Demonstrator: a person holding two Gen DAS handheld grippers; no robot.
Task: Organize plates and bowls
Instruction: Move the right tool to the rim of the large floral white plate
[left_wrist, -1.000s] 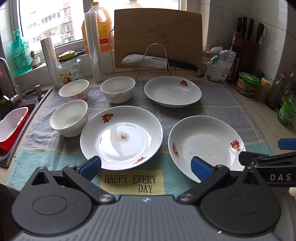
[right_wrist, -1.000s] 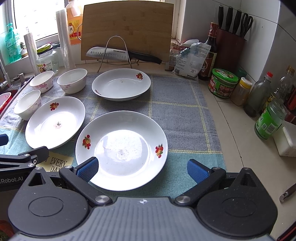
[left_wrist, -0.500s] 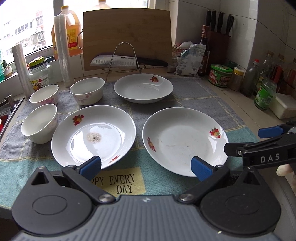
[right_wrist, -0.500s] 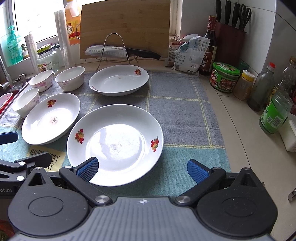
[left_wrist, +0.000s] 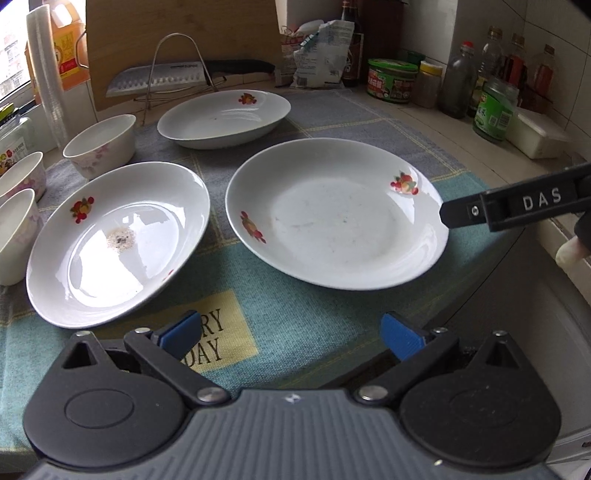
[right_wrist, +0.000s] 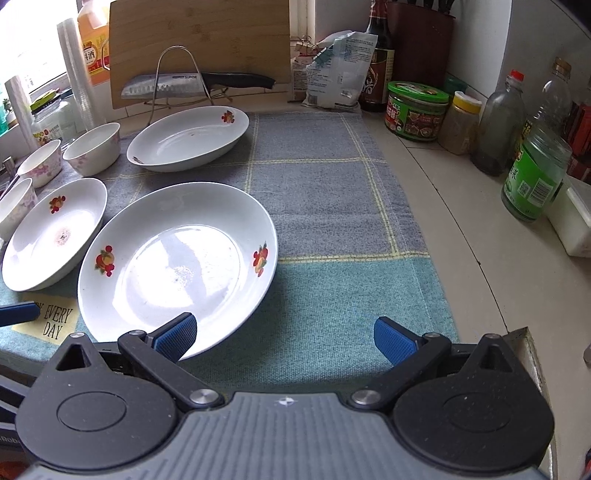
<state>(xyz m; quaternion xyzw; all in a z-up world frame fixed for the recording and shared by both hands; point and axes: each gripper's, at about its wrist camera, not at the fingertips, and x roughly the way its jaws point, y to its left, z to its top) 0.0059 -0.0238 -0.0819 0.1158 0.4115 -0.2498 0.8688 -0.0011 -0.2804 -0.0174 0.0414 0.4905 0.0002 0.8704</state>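
Three white plates and three bowls spread over a cloth mat (right_wrist: 325, 192) on the worktop (right_wrist: 454, 206). Nearest plate (right_wrist: 173, 266) low on the mat, fruit motifs on its rim; second plate (right_wrist: 51, 232) just beside it to the left, speckled residue at its centre; third plate (right_wrist: 188, 138) further back, in front of a wire rack (right_wrist: 177, 74) carrying a knife. Bowls (right_wrist: 92, 147) lined along the mat's left edge (apart from each other, none stacked). Left gripper (left_wrist: 291, 334) low over the mat's front edge, jaws spread wide, nothing between them. Right gripper (right_wrist: 284, 338) likewise released and empty, its left pad (right_wrist: 177, 334) overlapping the nearest plate's front rim in view, contact not discernible. Jars and bottles (right_wrist: 535, 173) grouped at the right along the wall.
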